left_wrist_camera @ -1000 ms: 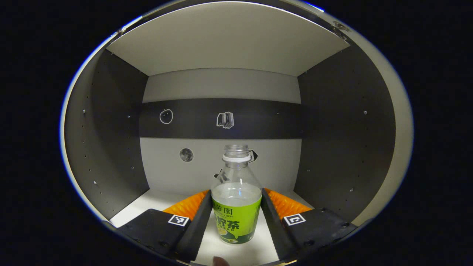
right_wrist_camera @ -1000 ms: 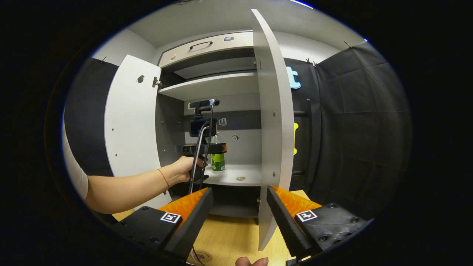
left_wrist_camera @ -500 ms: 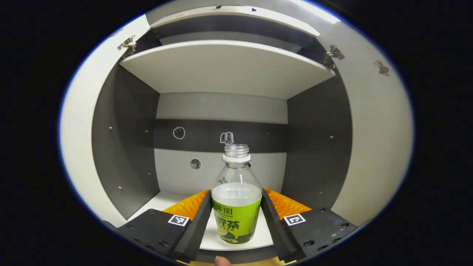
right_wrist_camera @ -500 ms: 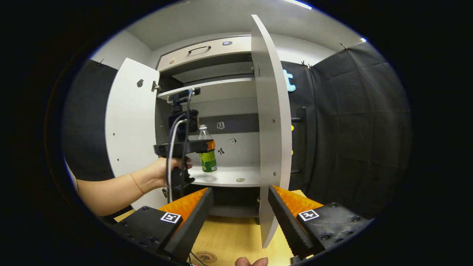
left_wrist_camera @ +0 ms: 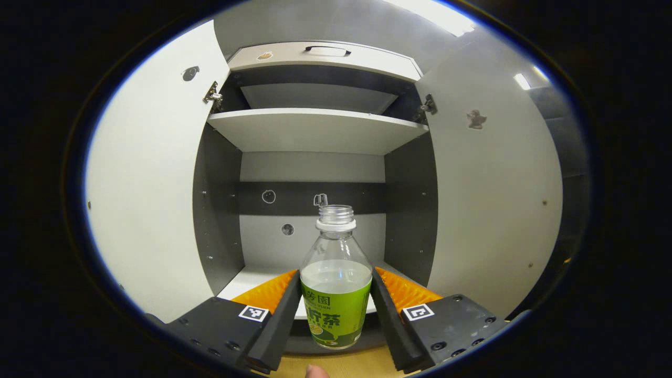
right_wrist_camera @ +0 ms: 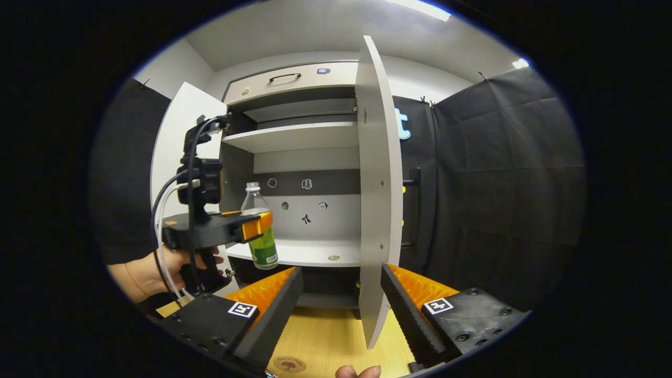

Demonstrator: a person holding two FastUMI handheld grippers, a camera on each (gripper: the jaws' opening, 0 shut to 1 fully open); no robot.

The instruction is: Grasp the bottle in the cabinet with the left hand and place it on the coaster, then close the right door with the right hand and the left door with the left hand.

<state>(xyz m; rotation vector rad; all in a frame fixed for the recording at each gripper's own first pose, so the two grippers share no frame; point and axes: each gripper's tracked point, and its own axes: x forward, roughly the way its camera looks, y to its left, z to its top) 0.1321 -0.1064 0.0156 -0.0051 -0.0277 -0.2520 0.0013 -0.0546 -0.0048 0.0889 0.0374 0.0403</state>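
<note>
1. Clear plastic, a green label wrapped round its lower half: the bottle [left_wrist_camera: 336,283] stands upright between the two fingers of the left gripper [left_wrist_camera: 336,310], both of which press against its labelled sides, so the gripper is clamped on it.
2. Its cap is off; a white ring sits under the bare threaded neck, and pale liquid fills it to just above the label's top edge.
3. From the right gripper view, the bottle [right_wrist_camera: 260,231] hangs in the air in front of the cabinet [right_wrist_camera: 299,157], out past the front edge of the lower shelf [right_wrist_camera: 310,254] and a little above it, nearer the left door [right_wrist_camera: 176,142] than the right door [right_wrist_camera: 375,189].
4. A hand [right_wrist_camera: 173,265] holds the left gripper [right_wrist_camera: 257,227] by its grip from below, with cables looping down from the camera mounted on top.
5. The right gripper [right_wrist_camera: 341,310] is low in front of the cabinet with its fingers spread wide apart and nothing between them; the bottom edge of the right door shows in the gap, farther off.
6. Both doors stand open, the right door nearly edge-on to the right gripper view.
7. A round coaster [right_wrist_camera: 289,364] lies on the wooden table [right_wrist_camera: 325,336] in front of the cabinet, below the bottle and near the right gripper.
8. Small stickers dot the cabinet's back wall, and a drawer with a dark handle [right_wrist_camera: 285,77] sits above its top shelf.
</note>
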